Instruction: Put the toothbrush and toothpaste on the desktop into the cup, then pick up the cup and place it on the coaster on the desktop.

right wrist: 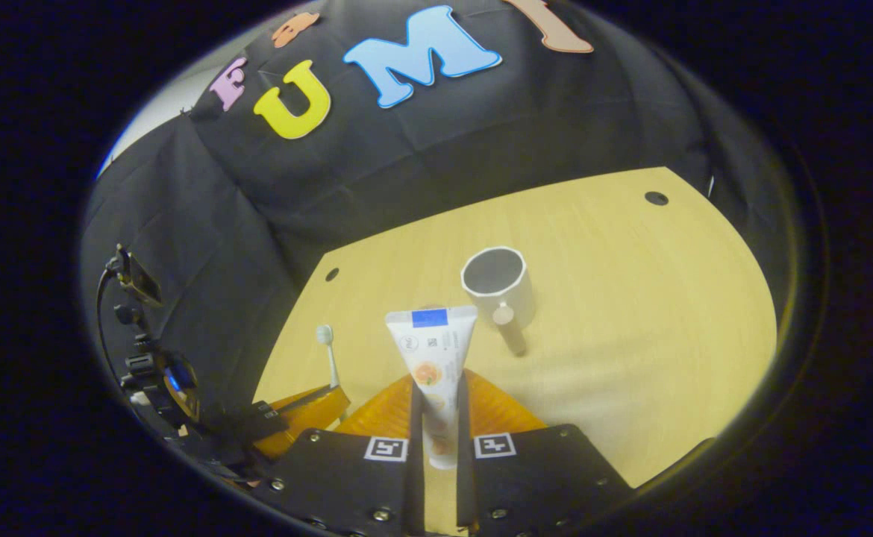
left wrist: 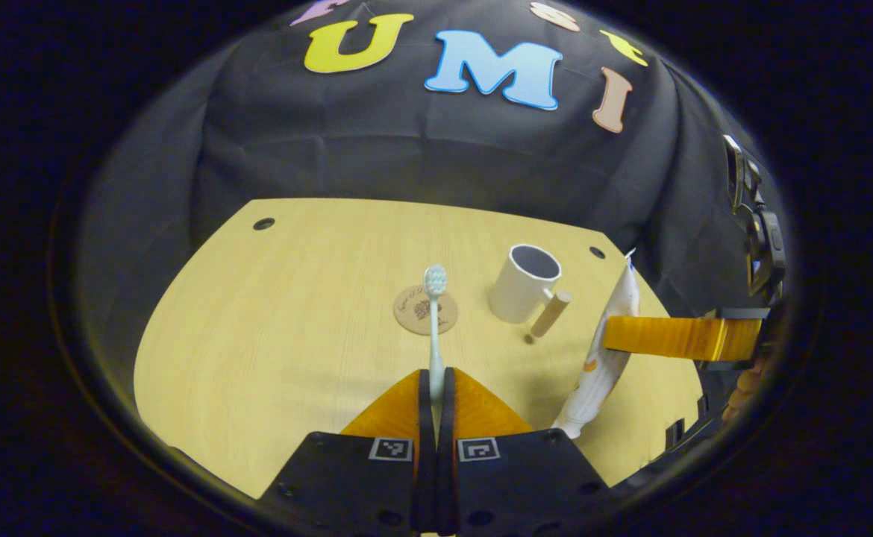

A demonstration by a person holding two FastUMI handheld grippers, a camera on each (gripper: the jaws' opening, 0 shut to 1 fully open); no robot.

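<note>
In the left gripper view my left gripper (left wrist: 436,380) is shut on a pale toothbrush (left wrist: 435,328), which stands upright with its bristle head over the round coaster (left wrist: 425,310). The white cup (left wrist: 524,283) with a wooden handle stands right of the coaster. Farther right, my right gripper (left wrist: 615,335) holds the white toothpaste tube (left wrist: 604,350) upright above the table. In the right gripper view my right gripper (right wrist: 436,391) is shut on the toothpaste tube (right wrist: 433,358), with the cup (right wrist: 498,285) just ahead and to the right. The toothbrush (right wrist: 327,354) and left gripper (right wrist: 310,406) appear at lower left.
The light wooden desktop (left wrist: 280,335) has small dark holes near its far corners (left wrist: 263,224). Black cloth walls close the booth behind. A mounted device with cables (right wrist: 134,298) hangs on the wall at the left of the right gripper view.
</note>
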